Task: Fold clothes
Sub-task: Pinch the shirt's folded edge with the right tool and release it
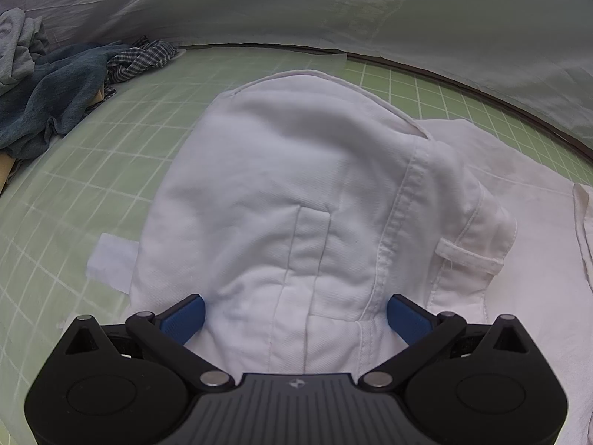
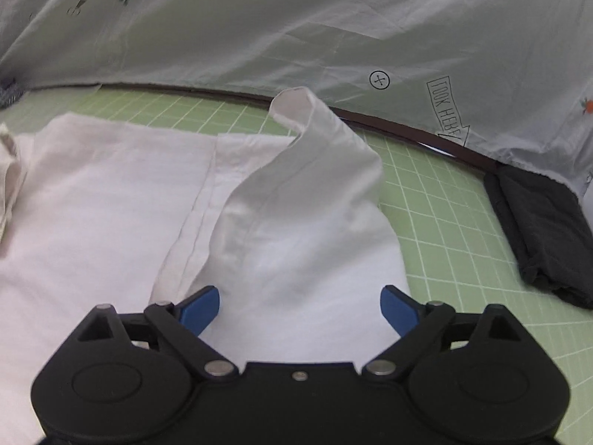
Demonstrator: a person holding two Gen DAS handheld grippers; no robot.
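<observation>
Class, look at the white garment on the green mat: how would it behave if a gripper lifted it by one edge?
The white garment would probably go floppy and drape: its sleeve already curls and sags. It looks light, thin cloth lying in soft wrinkles. A push would likely bunch it rather than slide it whole across the mat.

A staged recording bench: gridded green cutting mat (image 2: 444,222), draped backdrop sheet (image 2: 296,18).

A green gridded cutting mat (image 2: 444,230) covers the table; a pale carrot-printed sheet (image 2: 259,18) hangs behind, toward twelve o'clock.
</observation>
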